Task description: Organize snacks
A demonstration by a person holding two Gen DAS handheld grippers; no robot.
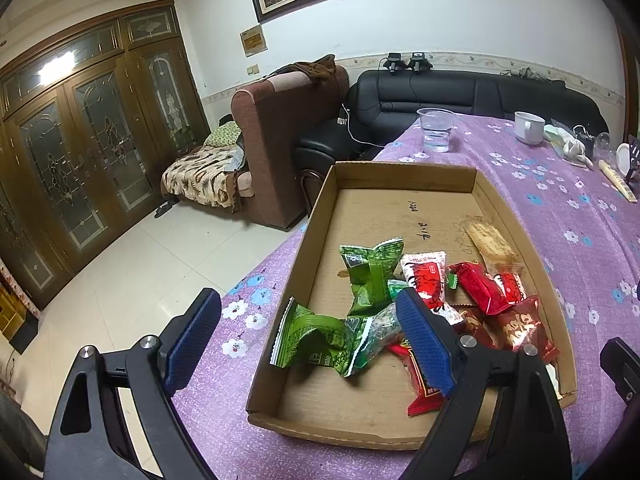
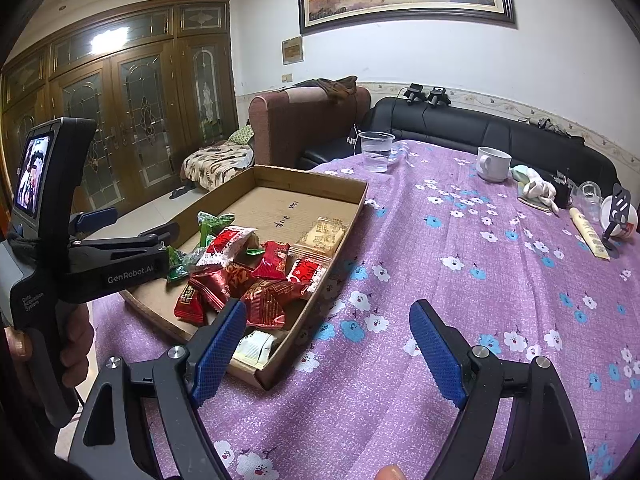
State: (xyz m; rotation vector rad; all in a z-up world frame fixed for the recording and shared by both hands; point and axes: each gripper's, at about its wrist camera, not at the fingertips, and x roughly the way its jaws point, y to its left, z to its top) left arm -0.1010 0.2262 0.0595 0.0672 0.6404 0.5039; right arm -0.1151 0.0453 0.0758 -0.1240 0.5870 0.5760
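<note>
A shallow cardboard box (image 1: 400, 170) lies on the purple flowered tablecloth (image 1: 560, 220). Inside it, green snack packets (image 1: 370, 276) sit to the left of red snack packets (image 1: 486, 290), and a beige packet (image 1: 490, 240) lies farther back. My left gripper (image 1: 304, 300) is open over the box's near left corner, with one finger outside the box and the other above the packets, holding nothing. My right gripper (image 2: 328, 308) is open above the cloth, just right of the box (image 2: 312, 178). In the right wrist view, a hand holds the left gripper (image 2: 136, 224) beside the red packets (image 2: 264, 296).
A clear plastic cup (image 1: 436, 130) and a white mug (image 1: 528, 127) stand at the table's far side. Small clutter and a tube (image 2: 592, 236) lie at the far right. The table edge drops to a tiled floor (image 1: 132, 272) on the left. Sofas stand behind.
</note>
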